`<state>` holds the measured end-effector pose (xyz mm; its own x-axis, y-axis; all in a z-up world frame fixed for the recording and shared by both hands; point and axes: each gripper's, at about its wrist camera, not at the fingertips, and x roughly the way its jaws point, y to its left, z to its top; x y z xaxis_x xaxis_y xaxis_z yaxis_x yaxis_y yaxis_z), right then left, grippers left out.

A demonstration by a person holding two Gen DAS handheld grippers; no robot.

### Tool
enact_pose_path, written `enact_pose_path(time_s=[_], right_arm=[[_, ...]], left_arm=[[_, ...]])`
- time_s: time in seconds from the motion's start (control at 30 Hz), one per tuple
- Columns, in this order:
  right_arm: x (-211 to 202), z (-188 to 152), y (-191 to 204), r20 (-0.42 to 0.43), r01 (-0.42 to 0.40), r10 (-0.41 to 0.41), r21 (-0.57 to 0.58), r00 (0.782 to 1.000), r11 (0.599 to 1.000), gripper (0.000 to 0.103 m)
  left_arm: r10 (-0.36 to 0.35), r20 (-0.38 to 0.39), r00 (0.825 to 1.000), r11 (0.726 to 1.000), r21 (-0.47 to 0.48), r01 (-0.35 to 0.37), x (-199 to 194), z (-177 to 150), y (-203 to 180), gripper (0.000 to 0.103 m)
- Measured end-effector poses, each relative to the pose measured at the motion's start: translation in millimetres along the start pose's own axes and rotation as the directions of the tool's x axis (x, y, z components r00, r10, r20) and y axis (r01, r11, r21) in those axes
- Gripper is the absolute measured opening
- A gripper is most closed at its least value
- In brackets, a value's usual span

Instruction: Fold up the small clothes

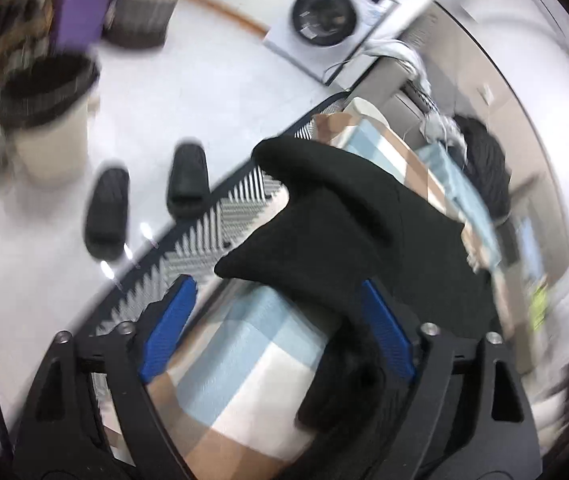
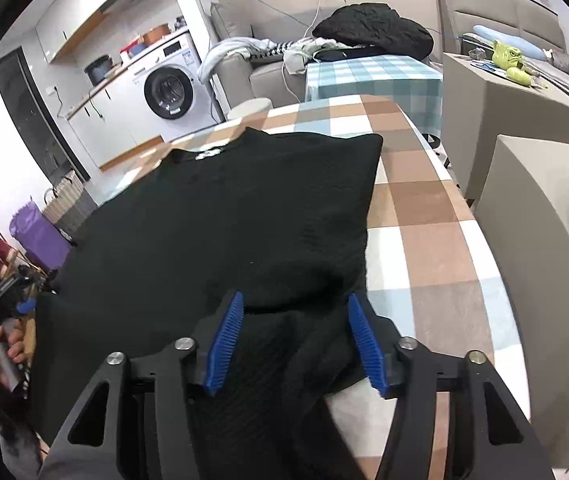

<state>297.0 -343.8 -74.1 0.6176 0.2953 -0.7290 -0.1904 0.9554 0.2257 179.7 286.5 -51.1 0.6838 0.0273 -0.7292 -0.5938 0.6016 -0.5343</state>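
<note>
A black knit garment lies spread on a table with a brown, white and blue checked cloth. My right gripper is open over the garment's near edge, with a bunched fold of black fabric between its blue pads. In the blurred left wrist view the same black garment is folded over itself. My left gripper is open at the table's edge, and a bunch of the fabric lies against its right blue pad.
A washing machine stands at the back left. A sofa with a black jacket and a second checked table are behind. Grey cabinets stand on the right. On the floor are slippers, a bin and baskets.
</note>
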Motion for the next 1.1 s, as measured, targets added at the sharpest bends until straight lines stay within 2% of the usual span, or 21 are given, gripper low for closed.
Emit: enact_pose_path(time_s=[0.1,0.2,0.5,0.6,0.67,0.7,0.73,0.77,0.87,0.93,0.97,1.0,1.03,1.07,1.1], right_arm=[[-4.0,-4.9,3.0,0.003,-0.008,0.008,0.02,1.0,1.0,0.058],[-3.5,-7.1,5.5,0.002,-0.011,0.011,0.027,1.0,1.0,0.058],[0.5,-5.4,10.3,0.001,-0.024,0.024,0.033,1.0,0.999,0.058],[-0.3,-6.9,11.2,0.001,-0.024,0.024,0.033,1.0,0.999,0.058],[-1.9,-8.4,11.8,0.007,-0.019,0.019,0.031,1.0,0.999,0.058],[-1.8,-8.8,11.4,0.007,-0.02,0.02,0.031,1.0,0.999,0.058],[-1.6,-9.3,10.9,0.006,-0.02,0.019,0.037,1.0,0.999,0.058],[-1.6,-9.3,10.7,0.005,-0.021,0.021,0.039,1.0,0.999,0.058],[-2.8,-9.6,11.2,0.009,-0.026,0.025,0.036,1.0,0.999,0.058],[-2.8,-10.5,10.1,0.013,-0.032,0.031,0.04,0.999,0.999,0.058],[-2.0,-11.0,10.1,0.01,-0.034,0.033,0.045,0.999,0.998,0.058],[-0.8,-11.3,10.4,0.005,-0.041,0.041,0.046,0.999,0.998,0.058],[-0.6,-11.1,10.4,0.004,-0.045,0.045,0.043,0.999,0.998,0.058],[-0.6,-10.9,11.3,0.004,-0.049,0.049,0.039,0.999,0.998,0.058],[-1.1,-10.8,11.9,0.006,-0.052,0.052,0.034,0.999,0.998,0.058]], left_arm=[[-0.072,-0.065,0.995,0.99,-0.122,0.063,16.2,10.1,24.7,0.074],[-0.155,-0.124,0.98,0.971,-0.202,0.129,33.7,16.8,38.1,0.074],[-0.284,-0.213,0.935,0.895,-0.41,0.178,89.9,16.0,58.9,0.073],[-0.298,-0.172,0.939,0.869,-0.456,0.193,102.3,15.9,63.7,0.056],[-0.307,-0.127,0.943,0.862,-0.458,0.219,101.9,16.5,64.3,0.032],[-0.314,-0.095,0.945,0.862,-0.445,0.242,99.8,16.7,61.8,0.025],[-0.302,-0.078,0.95,0.874,-0.421,0.244,90.9,16.7,58.5,0.012],[-0.27,-0.05,0.961,0.896,-0.378,0.232,84.4,18.5,52.4,0.007],[-0.195,0.044,0.98,0.956,-0.213,0.2,59.0,25.2,21.8,0.006],[-0.157,0.116,0.981,0.984,-0.063,0.165,38.0,29.1,-12.6,0.006],[-0.146,0.146,0.978,0.989,0.014,0.145,29.8,28.5,-31.1,0.004],[-0.138,0.182,0.974,0.985,0.13,0.115,20.3,25.2,-59.4,0.004],[-0.138,0.2,0.97,0.974,0.207,0.096,14.2,20.9,-80.1,0.004],[-0.145,0.211,0.967,0.949,0.307,0.075,7.6,13.6,-108.2,0.004],[-0.158,0.202,0.967,0.901,0.431,0.057,5.9,-1.3,-142.2,0.004]])
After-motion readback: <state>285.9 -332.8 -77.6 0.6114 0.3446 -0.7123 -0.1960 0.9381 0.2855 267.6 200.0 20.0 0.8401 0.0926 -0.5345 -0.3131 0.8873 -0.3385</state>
